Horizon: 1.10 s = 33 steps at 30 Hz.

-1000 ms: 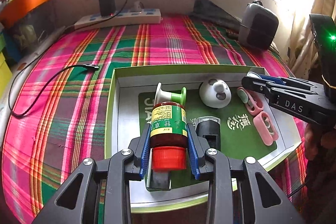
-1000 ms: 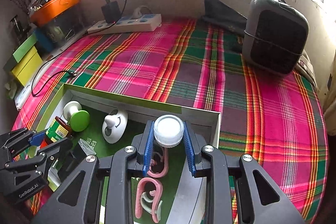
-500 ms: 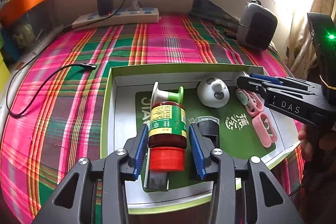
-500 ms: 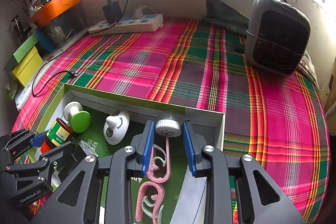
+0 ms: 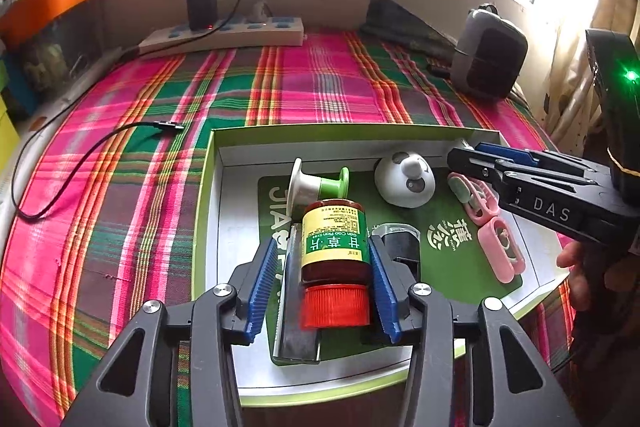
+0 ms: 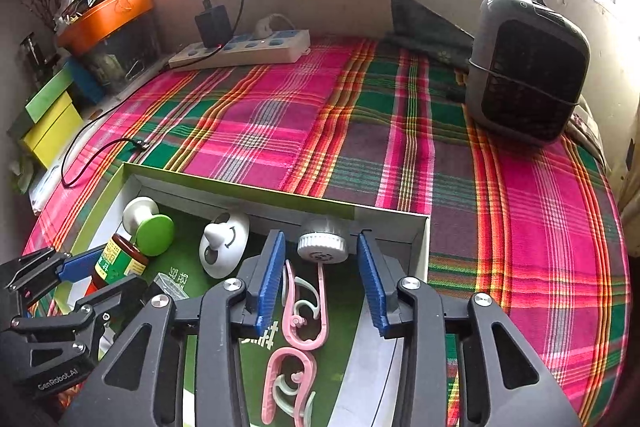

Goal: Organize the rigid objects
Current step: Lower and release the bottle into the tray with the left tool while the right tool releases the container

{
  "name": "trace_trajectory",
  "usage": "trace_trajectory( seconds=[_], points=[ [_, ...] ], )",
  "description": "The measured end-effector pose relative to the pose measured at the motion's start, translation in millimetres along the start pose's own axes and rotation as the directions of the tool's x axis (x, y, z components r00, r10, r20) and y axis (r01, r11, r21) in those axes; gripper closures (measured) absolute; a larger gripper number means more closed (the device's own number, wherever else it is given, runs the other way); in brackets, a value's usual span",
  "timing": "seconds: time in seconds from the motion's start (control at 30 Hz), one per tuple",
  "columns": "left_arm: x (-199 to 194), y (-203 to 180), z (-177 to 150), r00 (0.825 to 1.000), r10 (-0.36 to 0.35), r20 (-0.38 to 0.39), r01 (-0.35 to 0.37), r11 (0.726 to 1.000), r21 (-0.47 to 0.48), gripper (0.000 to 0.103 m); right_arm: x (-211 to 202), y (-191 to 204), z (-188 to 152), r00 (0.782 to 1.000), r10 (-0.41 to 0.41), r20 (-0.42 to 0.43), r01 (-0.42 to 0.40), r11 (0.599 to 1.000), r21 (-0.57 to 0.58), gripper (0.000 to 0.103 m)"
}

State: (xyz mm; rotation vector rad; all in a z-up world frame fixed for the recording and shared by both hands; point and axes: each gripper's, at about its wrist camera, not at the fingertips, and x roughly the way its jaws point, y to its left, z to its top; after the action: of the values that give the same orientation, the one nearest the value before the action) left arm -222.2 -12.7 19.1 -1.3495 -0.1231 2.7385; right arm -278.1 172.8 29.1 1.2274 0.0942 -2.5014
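Blue ribbed pads on your left gripper stand spread to either side of the brown bottle, with a visible gap on the left pad's side, so the grip is released; the bottle lies on its side in the tray, red cap toward you, its body resting partly on a dark flat strip. Just past its base lies the green-and-white spool, and to the right sit the white dome-shaped piece and a small black clear-topped item. Your right gripper is also spread wide, holding nothing; the small round grey-and-white knob rests between its fingers without touching either pad, close to the tray's far wall. Below it lie two pink clips. The tray sits on a pink-and-green plaid cloth.
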Motion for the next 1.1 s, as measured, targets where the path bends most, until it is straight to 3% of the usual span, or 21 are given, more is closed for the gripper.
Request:
trace_trajectory(
  seconds=[1.1],
  points=[
    [-36,-5,-13,0.999,-0.016,0.051,0.015,1.0,0.005,0.054,-41,19,-13,0.998,-0.011,0.067,0.01,1.0,0.018,0.063]
  ],
)
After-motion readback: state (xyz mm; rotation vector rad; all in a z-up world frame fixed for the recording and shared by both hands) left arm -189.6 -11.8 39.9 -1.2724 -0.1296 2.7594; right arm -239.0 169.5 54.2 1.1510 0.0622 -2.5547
